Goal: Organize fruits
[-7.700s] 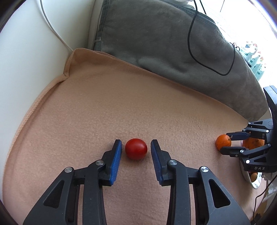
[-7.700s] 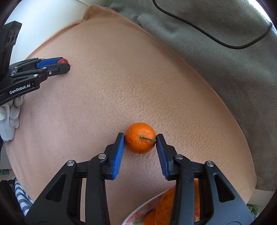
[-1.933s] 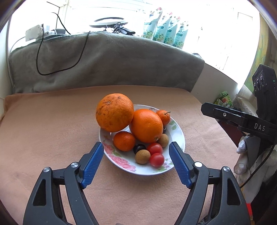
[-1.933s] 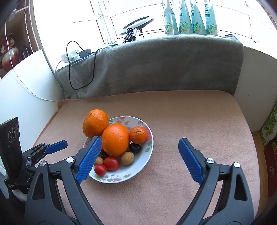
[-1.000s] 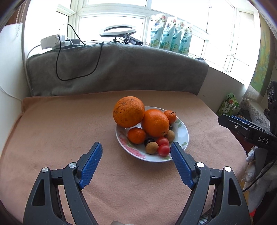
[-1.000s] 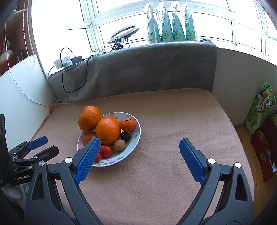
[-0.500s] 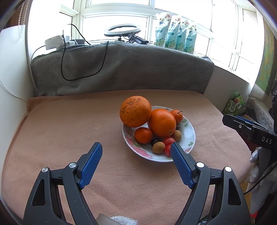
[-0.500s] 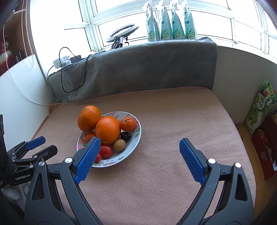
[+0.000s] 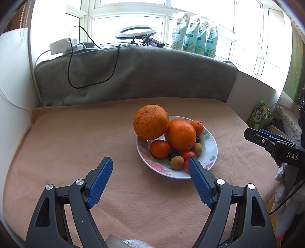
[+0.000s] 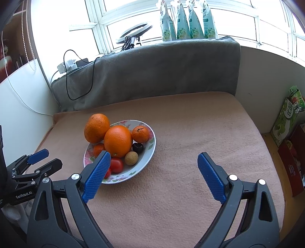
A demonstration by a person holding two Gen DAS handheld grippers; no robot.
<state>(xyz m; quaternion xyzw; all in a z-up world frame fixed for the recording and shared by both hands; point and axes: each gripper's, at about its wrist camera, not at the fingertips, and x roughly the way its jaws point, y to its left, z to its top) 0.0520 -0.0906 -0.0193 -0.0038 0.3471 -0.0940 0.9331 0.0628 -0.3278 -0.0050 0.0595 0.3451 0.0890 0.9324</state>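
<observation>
Your left gripper (image 9: 150, 164) and right gripper (image 10: 154, 159) both hang wide apart and empty above the peach blanket (image 10: 190, 124). The fruits (image 9: 180, 134) sit piled on the floral plate (image 9: 211, 150) ahead. A grey cushion (image 9: 152, 74) backs the surface under a bright window (image 10: 238, 11).

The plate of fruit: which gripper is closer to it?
Left. The left gripper is open right before the plate; the right gripper is open over bare blanket beside it.
</observation>
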